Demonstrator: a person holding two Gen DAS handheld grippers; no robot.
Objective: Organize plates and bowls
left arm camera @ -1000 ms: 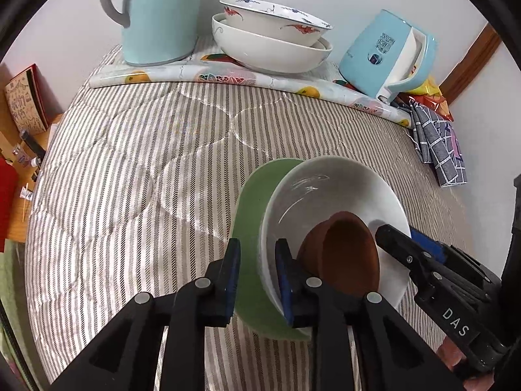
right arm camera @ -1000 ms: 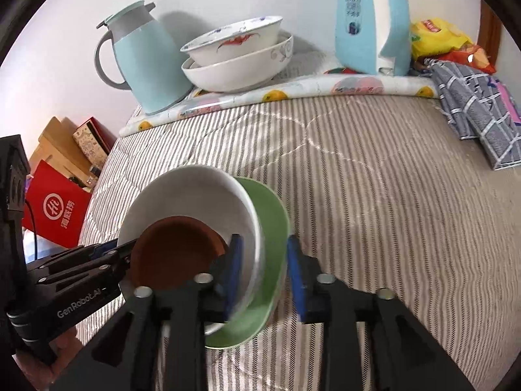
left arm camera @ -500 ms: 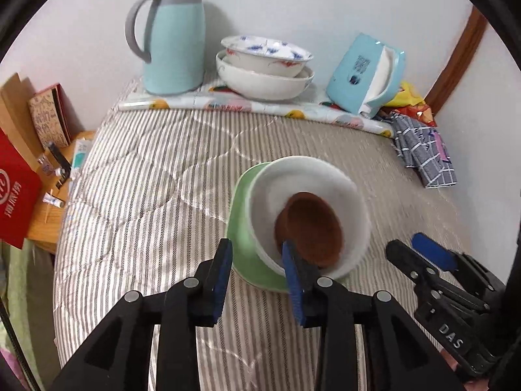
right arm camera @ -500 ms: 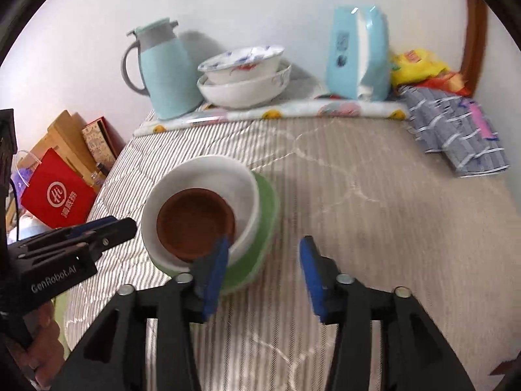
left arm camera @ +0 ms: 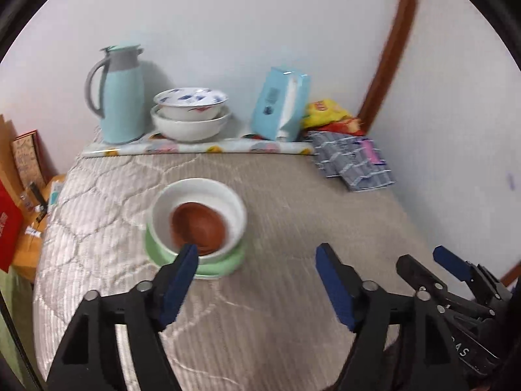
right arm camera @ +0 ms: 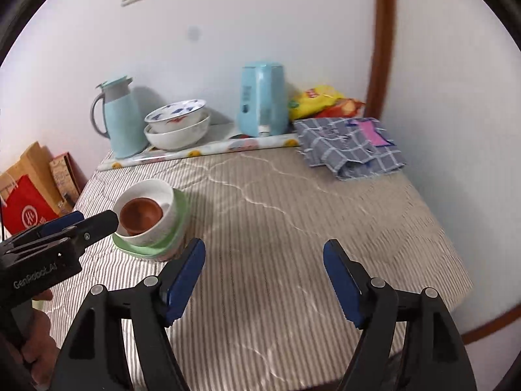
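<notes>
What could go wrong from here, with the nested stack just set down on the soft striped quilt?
1. The stack, brown bowl in white bowl on green plate, sits tilted on the striped quilt, so it may tip or slide.
2. The left tool is opening with one finger still overlapping the white bowl's rim; it could catch it.
3. The right tool, also opening with nothing between its fingers, is close to the plate's edge.

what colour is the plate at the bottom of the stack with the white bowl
Light green. The plate under the white bowl shows best in the right wrist view.
</notes>
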